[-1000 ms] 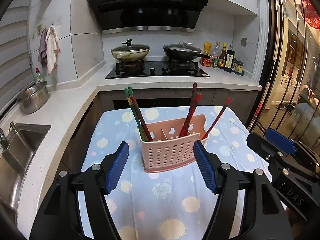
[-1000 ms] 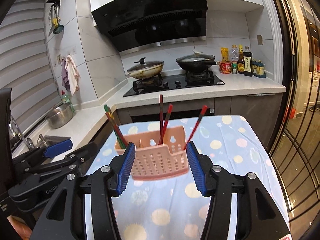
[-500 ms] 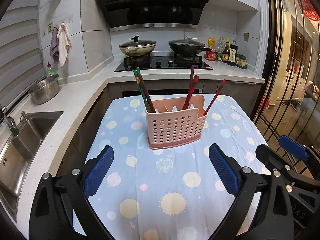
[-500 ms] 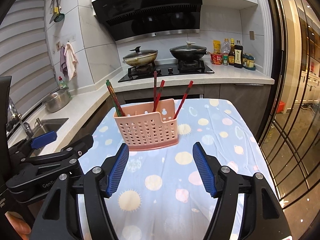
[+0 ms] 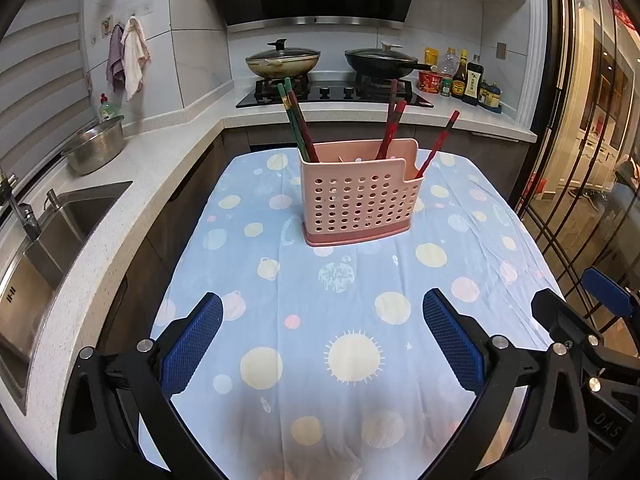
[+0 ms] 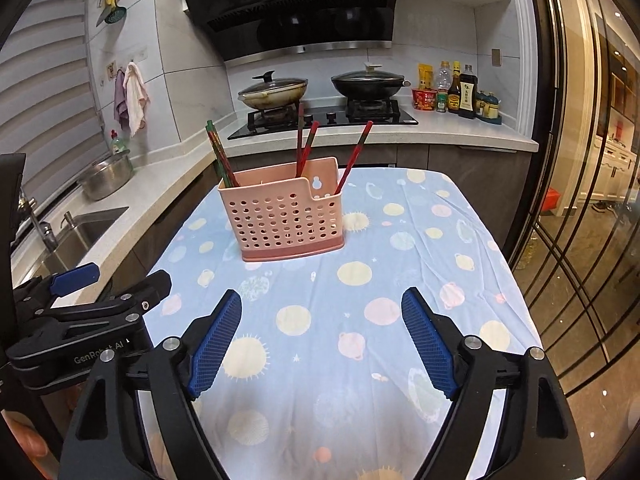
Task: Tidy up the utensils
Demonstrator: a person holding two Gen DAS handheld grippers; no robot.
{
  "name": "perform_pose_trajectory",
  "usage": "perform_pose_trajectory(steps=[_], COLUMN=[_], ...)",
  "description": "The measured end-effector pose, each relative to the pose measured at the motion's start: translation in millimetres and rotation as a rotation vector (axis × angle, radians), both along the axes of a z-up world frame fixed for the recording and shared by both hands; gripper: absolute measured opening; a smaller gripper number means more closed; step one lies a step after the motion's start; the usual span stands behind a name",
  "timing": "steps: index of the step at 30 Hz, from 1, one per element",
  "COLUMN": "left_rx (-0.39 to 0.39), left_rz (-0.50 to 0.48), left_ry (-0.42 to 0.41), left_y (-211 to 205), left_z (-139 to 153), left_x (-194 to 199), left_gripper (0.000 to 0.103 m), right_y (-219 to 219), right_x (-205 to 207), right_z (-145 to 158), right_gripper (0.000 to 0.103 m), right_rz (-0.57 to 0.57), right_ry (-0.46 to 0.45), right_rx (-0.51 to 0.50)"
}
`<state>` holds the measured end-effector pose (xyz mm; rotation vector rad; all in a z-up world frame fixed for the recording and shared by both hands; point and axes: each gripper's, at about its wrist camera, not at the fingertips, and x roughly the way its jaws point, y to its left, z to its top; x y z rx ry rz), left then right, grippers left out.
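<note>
Nearest: left gripper (image 5: 322, 340) w/ jaws spread wide, nothing between the blue pads (image 5: 192, 344), hovering low over the near end of the table. Right gripper (image 6: 322, 336) same deal, wide open and empty, just beside the left one. Both are well apart from the holder, prob. held clear bc there's nothing loose to pick up.

Under them: blue planet-print tablecloth (image 6: 360, 360), a few wrinkles, no stray utensils visible on it.

Mid-table: pink perforated utensil holder (image 5: 360, 200) standing upright on the cloth, roughly centred, so easy reach from either side. Inside: green/dark chopsticks (image 5: 298, 124) leaning in the left compartment, dark red chopsticks (image 5: 390, 128) in the middle, and one red chopstick (image 5: 436, 146) tilted out over the lower-cut right end. Sorted by colour, seemingly, w/ tips down so they lean on the walls and stay put. Task looks done or nearly.

Beyond: counter w/ sink (image 5: 48, 232) and steel colander bowl (image 5: 96, 148) at left, gas hob w/ two lidded pans (image 6: 276, 90), sauce bottles (image 6: 460, 92) at right.
</note>
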<state>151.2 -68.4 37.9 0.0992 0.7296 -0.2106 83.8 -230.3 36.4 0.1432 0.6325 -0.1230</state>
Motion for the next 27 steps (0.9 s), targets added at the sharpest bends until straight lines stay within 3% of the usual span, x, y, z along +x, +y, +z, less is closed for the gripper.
perform_pose_trajectory(steps=[7,27], left_rx=[0.018,0.033], left_rz=[-0.005,0.017], left_ry=[0.015,0.025], left_y=[-3.5,-3.4], left_z=[-7.2,-9.9], left_x=[-8.0,-14.8], left_gripper=[0.096,0.096], right_y=[6.3,7.2], right_x=[-4.7,-9.1], right_z=[-5.9,-11.9], right_gripper=[0.084,0.087], right_rz=[-0.002,-0.002], right_ry=[0.013,0.024], right_rx=[-0.049,-0.051])
